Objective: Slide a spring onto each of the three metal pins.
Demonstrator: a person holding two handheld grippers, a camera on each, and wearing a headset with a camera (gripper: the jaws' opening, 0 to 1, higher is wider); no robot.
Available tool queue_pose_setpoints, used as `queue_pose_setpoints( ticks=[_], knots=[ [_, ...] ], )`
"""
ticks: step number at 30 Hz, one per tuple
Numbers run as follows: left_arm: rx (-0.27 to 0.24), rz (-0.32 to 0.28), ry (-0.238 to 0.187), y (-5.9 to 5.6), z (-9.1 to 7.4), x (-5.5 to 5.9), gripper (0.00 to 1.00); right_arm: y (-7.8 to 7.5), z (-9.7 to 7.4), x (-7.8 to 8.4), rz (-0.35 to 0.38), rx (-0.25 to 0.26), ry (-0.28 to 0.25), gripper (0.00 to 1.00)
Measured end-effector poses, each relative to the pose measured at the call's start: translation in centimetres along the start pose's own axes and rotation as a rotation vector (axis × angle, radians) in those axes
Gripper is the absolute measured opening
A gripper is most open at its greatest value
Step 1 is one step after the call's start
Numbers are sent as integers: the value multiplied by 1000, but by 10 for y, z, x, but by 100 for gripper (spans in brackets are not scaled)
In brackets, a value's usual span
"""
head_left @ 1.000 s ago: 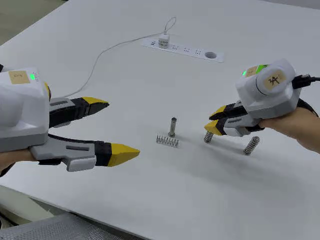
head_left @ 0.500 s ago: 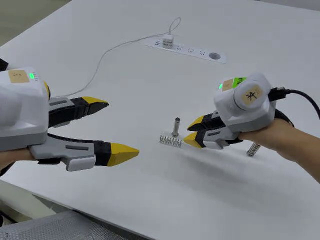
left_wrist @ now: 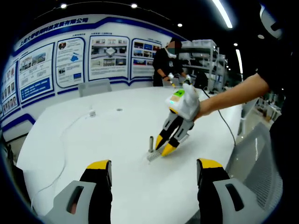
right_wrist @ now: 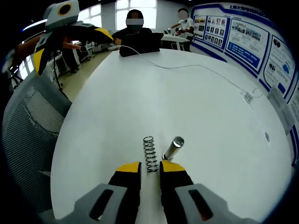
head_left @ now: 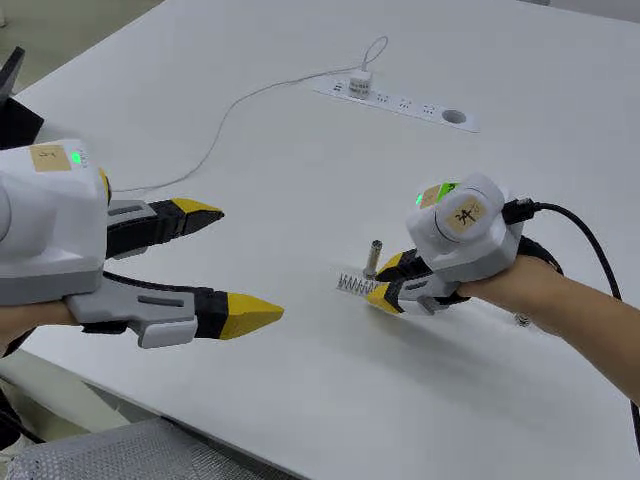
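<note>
A loose spring (head_left: pixel 351 285) lies flat on the white table (head_left: pixel 300 390), just left of an upright bare metal pin (head_left: pixel 375 257). My right gripper (head_left: pixel 385 283) is low over the table. Its jaws stand a narrow gap apart, and the spring's near end (right_wrist: pixel 149 158) lies at the tips, with the pin (right_wrist: pixel 172 148) just to the right. Part of another spring (head_left: pixel 520 320) peeks out behind the right wrist. My left gripper (head_left: pixel 232 262) hovers wide open and empty at the left, well away from the spring (left_wrist: pixel 153 155), the pin (left_wrist: pixel 151 143) and the right gripper (left_wrist: pixel 168 142).
A white power strip (head_left: pixel 405 100) with a plugged charger (head_left: pixel 360 84) and a white cable (head_left: pixel 240 105) lies at the far side. A black cable (head_left: pixel 580 232) trails from the right gripper. A mesh chair (head_left: pixel 90 455) sits at the near edge. People stand beyond the table (right_wrist: pixel 135 28).
My right gripper has moved left, away from the two springs on the right, and come down at the end of the lying spring. The left gripper has stayed put.
</note>
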State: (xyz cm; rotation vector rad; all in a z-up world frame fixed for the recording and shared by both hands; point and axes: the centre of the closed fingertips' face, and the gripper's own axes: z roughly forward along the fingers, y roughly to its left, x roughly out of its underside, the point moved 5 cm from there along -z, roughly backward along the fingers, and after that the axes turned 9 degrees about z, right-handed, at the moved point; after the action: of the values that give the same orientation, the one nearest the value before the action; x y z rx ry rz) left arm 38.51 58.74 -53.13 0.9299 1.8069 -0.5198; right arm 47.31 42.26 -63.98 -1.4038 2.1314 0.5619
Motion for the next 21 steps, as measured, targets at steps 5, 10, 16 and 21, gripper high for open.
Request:
queue_pose_setpoints(
  ticks=[5,10,16,21],
  knots=[
    [-5,-2,5,2,-1,0,76,-2,3,-1,0,-7,6,16],
    [-1,-2,3,2,2,-1,76,-2,6,2,-1,-22,26,15],
    [13,1,10,-2,4,-1,76,1,5,4,50,-37,8,11],
    [30,19,9,-7,2,-7,74,9,-1,3,-48,-18,45,11]
  ],
)
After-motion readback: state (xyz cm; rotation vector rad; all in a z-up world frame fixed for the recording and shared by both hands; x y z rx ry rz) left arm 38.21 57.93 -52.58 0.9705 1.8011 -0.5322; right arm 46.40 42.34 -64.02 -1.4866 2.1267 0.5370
